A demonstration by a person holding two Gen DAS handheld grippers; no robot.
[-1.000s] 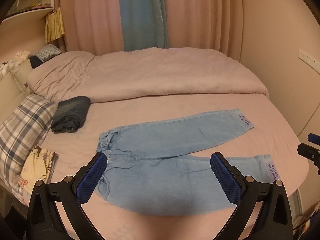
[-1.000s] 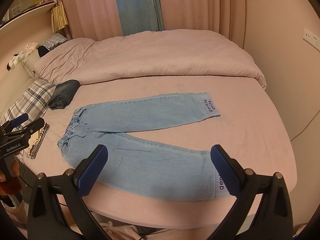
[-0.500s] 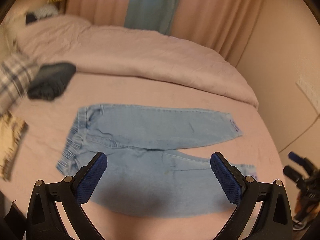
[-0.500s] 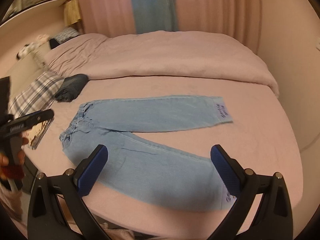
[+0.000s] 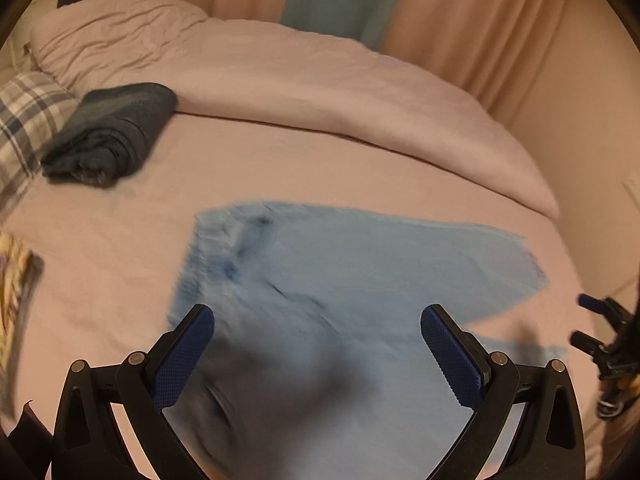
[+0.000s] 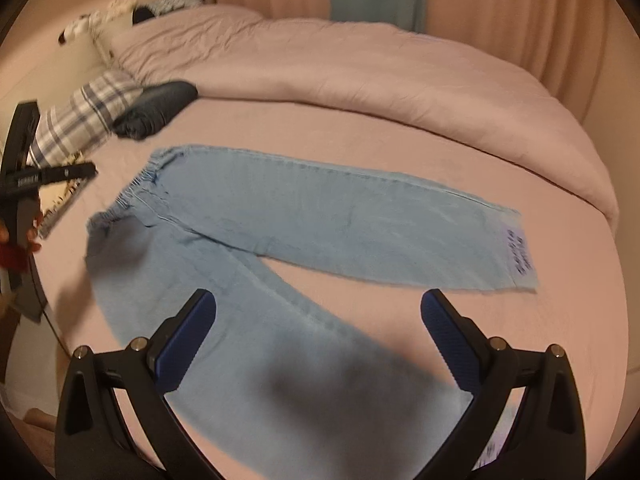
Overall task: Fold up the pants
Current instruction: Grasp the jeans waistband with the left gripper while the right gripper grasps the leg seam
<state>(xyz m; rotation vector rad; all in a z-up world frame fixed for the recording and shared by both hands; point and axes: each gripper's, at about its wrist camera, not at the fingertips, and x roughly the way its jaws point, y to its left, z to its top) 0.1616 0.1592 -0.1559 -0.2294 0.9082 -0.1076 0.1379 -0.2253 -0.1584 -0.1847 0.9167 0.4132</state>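
In the left wrist view, a plaid pillow (image 5: 28, 120) lies far to the left of the left claw (image 5: 317, 344), and a folded dark garment (image 5: 112, 136) sits beside it, up and to the left of the claw. The left claw has its two blue-padded fingers (image 5: 180, 364) wide apart and holds nothing; it hangs over the waist end of the light blue pants (image 5: 360, 280), which lie flat on the pink bed (image 5: 120, 240) directly ahead of and beneath it, blurred in this view. A bunched pink duvet (image 5: 320, 96) lies beyond the pants, and the other tool shows at the far right edge. In the right wrist view, the left tool and part of a hand appear at the far left edge, with the pillow and dark garment up and to the left of the right claw (image 6: 319, 336). That claw is also spread apart and empty, hovering above the nearer leg of the pants, while the farther leg stretches ahead and to the right, ending in a purple label (image 6: 518, 256) near the right finger.
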